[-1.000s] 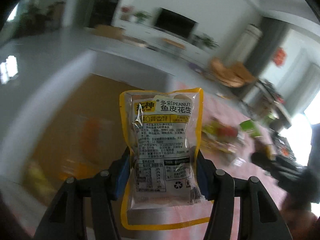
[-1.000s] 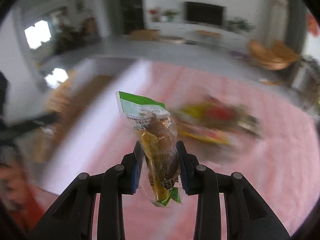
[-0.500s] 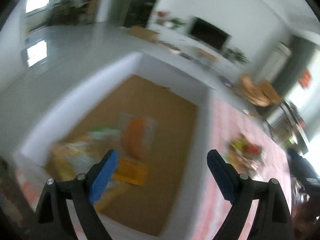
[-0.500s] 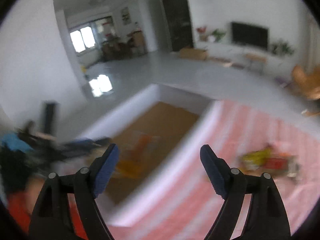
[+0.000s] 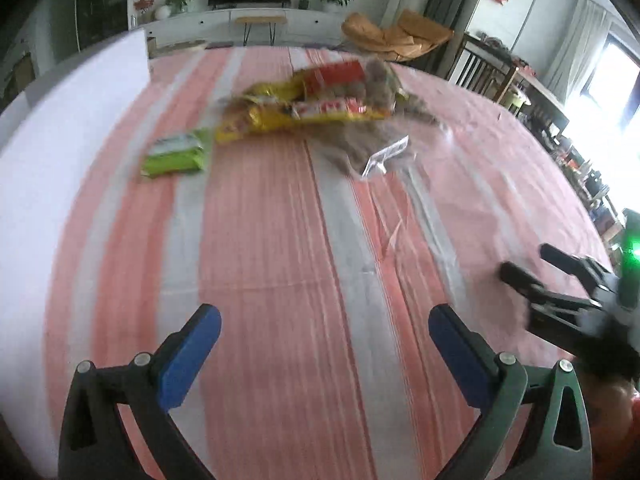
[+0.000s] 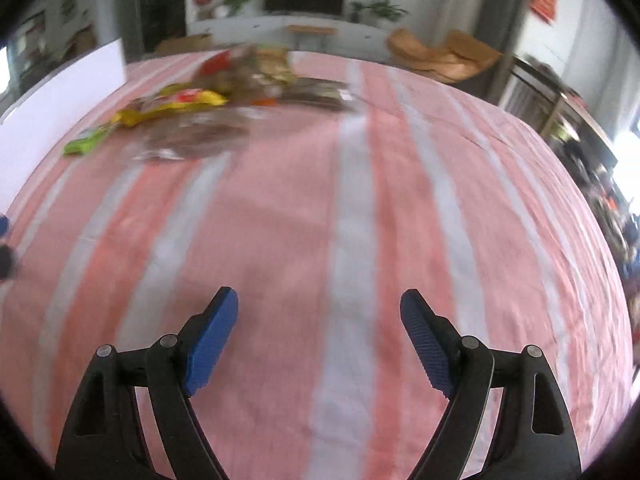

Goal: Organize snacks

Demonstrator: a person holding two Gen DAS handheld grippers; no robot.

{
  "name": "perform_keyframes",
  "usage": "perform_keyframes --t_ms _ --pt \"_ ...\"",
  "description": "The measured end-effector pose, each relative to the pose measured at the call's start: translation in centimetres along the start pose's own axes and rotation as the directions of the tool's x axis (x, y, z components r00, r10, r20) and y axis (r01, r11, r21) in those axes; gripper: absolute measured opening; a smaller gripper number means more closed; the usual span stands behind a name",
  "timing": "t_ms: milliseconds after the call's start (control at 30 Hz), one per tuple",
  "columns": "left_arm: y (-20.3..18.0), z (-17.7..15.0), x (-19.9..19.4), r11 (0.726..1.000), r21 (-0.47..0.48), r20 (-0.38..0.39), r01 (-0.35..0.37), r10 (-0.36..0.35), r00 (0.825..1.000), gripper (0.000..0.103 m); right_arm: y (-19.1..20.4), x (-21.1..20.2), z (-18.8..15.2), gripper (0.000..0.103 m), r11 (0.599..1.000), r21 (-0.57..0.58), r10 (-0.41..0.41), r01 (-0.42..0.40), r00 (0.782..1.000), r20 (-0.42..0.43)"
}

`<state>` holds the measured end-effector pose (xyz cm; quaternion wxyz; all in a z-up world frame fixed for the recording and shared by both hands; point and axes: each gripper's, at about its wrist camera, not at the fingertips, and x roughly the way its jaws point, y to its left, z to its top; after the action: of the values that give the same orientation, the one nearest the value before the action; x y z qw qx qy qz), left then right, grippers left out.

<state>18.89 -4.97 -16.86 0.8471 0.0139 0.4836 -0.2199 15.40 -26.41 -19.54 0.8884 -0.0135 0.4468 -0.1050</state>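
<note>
Left gripper: jaws spreading wide, nothing between the blue pads, pointing down over bare striped cloth.
Right gripper: jaws apart and empty; it also shows at the right edge of the left wrist view.
Worktop: covered in a pink and white striped cloth, stripes running away from both grippers.
Snack pile: yellow and red packets with clear bags of brown snacks, lying well ahead on the far part of the cloth.
Green packet: flat on the cloth, just beside the pile's left end, its long side across the stripes.
Direction to pile: ahead and slightly left of the left gripper; ahead and clearly left of the right gripper.
Nearer hand: judged to be the left, especially for the green packet.
White panel: along the left edge of the cloth.
</note>
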Motion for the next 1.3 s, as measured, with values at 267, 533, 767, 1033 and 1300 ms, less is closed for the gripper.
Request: perform_keyframes --t_ms 267,533,767,1033,1300 --pt "1.6 1.2 3.1 0.987 0.035 0.026 -0.157 0.156 0.987 0.103 -0.3 -0.7 -0.7 0.087 0.999 0.038 0.004 -0.005 1.0 0.01" --pt "1.2 1.5 3.9 0.981 0.041 0.053 -0.189 0.187 0.981 0.103 -2.2 -0.5 -1.2 0.091 0.992 0.114 0.05 -0.048 0.999 -0.014" --pt "1.3 1.4 3.9 0.981 0.042 0.053 -0.189 0.187 0.981 0.103 -2.3 -0.6 -1.4 0.091 0.991 0.125 0.041 -0.038 0.999 -0.016" --pt "1.8 2.0 3.9 0.983 0.109 0.015 -0.148 0.147 0.989 0.103 -2.3 -0.6 -1.4 0.093 0.991 0.127 0.042 -0.04 0.999 -0.017" --pt "3.1 2.0 3.8 0.981 0.037 0.058 -0.188 0.186 0.981 0.103 -2.4 -0.5 -1.3 0.094 0.991 0.125 0.052 -0.049 0.998 -0.021"
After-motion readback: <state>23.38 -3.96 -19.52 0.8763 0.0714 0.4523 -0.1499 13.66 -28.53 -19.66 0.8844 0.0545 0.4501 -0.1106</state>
